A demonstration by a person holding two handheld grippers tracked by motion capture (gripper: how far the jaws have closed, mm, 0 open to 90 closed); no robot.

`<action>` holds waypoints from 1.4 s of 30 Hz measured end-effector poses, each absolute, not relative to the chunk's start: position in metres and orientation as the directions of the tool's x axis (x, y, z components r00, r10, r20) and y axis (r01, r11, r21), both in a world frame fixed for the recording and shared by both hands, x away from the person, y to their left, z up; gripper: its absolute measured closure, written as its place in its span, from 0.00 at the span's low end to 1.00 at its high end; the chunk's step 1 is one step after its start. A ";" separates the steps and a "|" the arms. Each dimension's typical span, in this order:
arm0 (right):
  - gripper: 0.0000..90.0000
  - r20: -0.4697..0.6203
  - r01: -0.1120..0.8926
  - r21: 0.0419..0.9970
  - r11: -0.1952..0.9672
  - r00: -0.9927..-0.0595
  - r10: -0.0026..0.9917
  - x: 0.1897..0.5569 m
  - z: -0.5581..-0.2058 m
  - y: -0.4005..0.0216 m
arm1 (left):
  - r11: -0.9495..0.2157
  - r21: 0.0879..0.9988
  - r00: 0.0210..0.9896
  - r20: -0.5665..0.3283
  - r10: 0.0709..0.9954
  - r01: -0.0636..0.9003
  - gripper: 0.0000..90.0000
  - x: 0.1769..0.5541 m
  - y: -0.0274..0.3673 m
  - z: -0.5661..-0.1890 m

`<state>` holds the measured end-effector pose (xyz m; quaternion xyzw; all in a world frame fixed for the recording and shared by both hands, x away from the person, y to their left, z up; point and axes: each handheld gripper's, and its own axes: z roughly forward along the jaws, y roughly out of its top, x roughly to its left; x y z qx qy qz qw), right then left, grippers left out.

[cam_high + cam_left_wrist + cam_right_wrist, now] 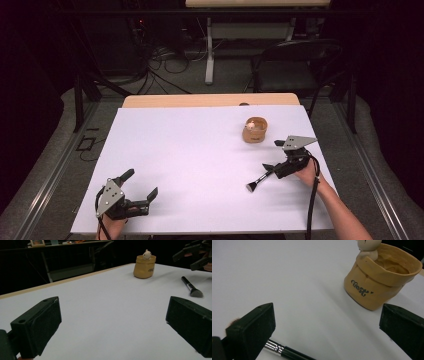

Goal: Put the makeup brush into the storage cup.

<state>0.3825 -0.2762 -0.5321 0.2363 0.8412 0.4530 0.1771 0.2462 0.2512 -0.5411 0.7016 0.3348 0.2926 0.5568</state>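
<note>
1. Brush (259, 180) lies flat on counter (200, 150), at 7 o'clock of pot (254, 130); not yet picked up.
2. Right gripper (272, 155) gapes wide above the handle, holding nothing.
3. Left gripper (141, 184) wide apart, idle, well away.

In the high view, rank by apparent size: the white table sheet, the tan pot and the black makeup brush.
1. White table sheet, by far the largest.
2 and 3. Tan ceramic pot and black makeup brush: too alike to rank; the brush runs longer, the pot looks bulkier.

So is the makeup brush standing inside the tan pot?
No, the makeup brush lies flat on the white table, apart from the tan pot.
</note>
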 end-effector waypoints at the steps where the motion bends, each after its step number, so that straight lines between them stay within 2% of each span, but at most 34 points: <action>1: 0.00 -0.086 0.236 0.844 0.481 -0.827 0.556 0.383 -0.532 -0.276 | -0.156 0.977 0.605 0.037 0.795 0.144 0.00 0.246 0.251 -0.541; 13: 0.00 -0.091 0.225 0.844 0.487 -0.834 0.544 0.387 -0.526 -0.274 | -0.155 0.977 0.604 0.038 0.796 0.143 0.00 0.246 0.251 -0.541; 29: 0.00 -0.118 0.188 0.799 0.571 -0.883 0.455 0.392 -0.512 -0.268 | -0.148 0.979 0.600 0.034 0.799 0.143 0.00 0.246 0.252 -0.541; 36: 0.00 -0.126 0.169 0.744 0.647 -0.915 0.384 0.392 -0.509 -0.265 | -0.146 0.979 0.603 0.031 0.797 0.143 0.00 0.246 0.252 -0.541; 38: 0.00 -0.149 0.148 0.682 0.716 -0.931 0.334 0.394 -0.508 -0.259 | -0.144 0.979 0.601 0.029 0.799 0.145 0.00 0.246 0.252 -0.541; 42: 0.00 -0.174 0.122 0.625 0.771 -0.941 0.290 0.394 -0.507 -0.254 | -0.141 0.980 0.601 0.027 0.799 0.143 0.00 0.246 0.253 -0.541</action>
